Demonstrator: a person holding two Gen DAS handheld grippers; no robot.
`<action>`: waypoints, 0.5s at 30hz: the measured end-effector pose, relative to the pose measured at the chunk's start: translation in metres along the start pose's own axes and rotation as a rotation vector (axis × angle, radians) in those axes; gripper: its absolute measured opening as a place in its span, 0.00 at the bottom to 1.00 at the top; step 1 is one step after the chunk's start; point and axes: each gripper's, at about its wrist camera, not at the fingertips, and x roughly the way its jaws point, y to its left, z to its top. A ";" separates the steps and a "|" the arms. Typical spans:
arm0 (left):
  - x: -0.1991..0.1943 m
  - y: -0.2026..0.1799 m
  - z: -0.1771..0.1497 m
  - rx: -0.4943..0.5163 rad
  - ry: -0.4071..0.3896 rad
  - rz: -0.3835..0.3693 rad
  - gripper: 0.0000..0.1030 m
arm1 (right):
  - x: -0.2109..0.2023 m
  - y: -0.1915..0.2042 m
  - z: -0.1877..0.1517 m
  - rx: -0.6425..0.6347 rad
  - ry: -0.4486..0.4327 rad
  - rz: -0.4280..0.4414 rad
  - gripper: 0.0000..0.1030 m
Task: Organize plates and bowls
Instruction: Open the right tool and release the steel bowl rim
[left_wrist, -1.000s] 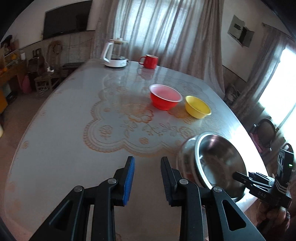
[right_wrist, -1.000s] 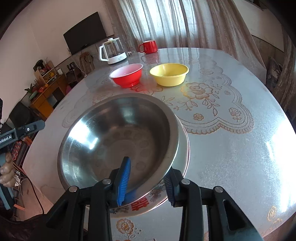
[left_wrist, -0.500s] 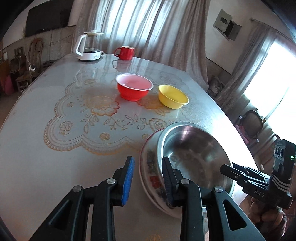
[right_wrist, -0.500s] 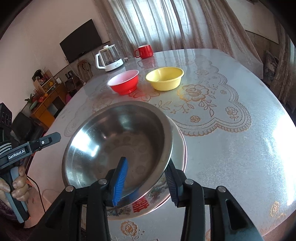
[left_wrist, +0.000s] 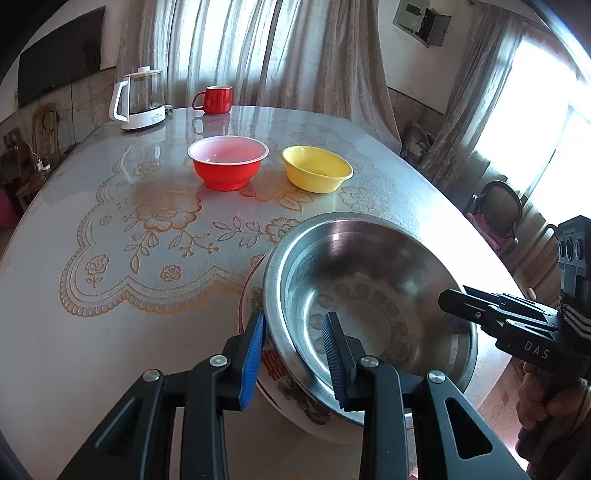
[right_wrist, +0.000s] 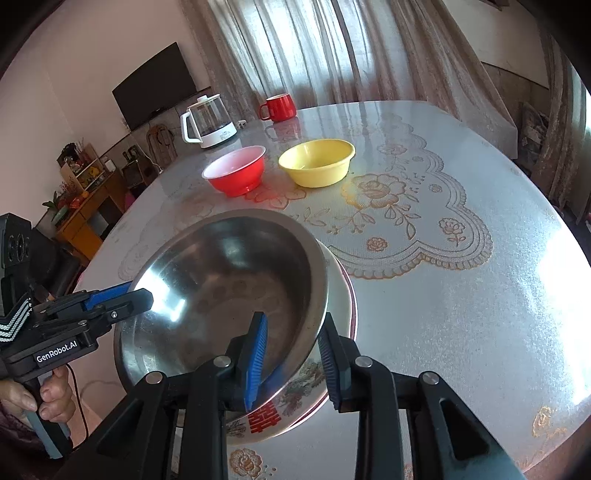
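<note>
Your left gripper (left_wrist: 293, 345) is reaching over the near edge of the two stacked bowls. Its blue pad is sitting outside the flowered bowl (left_wrist: 280, 384), and its dark pad is sitting inside the steel bowl (left_wrist: 369, 295). You cannot tell if the pads are squeezing the rims or just sitting around them.

Your right gripper (right_wrist: 291, 363) is doing the same on the other side. Its blue pad is lying inside the steel bowl and its dark pad is outside the flowered bowl's wall. These jaws have just been closing in, with both rims between them. The steel bowl is tilting up on that side and is not sitting flat in the flowered one.

Both stacked bowls are sitting at the near edge of the table (right_wrist: 480, 295). The red bowl (left_wrist: 228, 166) and the yellow bowl (left_wrist: 317, 173) are standing side by side farther back, a little apart. The kettle (left_wrist: 140, 99) and the red mug (left_wrist: 216, 99) are waiting at the far end.
</note>
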 end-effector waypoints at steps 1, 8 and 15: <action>-0.001 0.001 0.001 -0.001 -0.004 0.000 0.31 | -0.001 -0.002 0.001 0.010 -0.004 0.008 0.30; -0.003 0.004 0.004 -0.001 -0.019 0.006 0.31 | -0.010 -0.007 0.014 0.038 -0.049 0.024 0.33; -0.004 0.011 0.009 -0.016 -0.022 0.012 0.33 | -0.003 -0.008 0.032 0.051 -0.057 0.037 0.33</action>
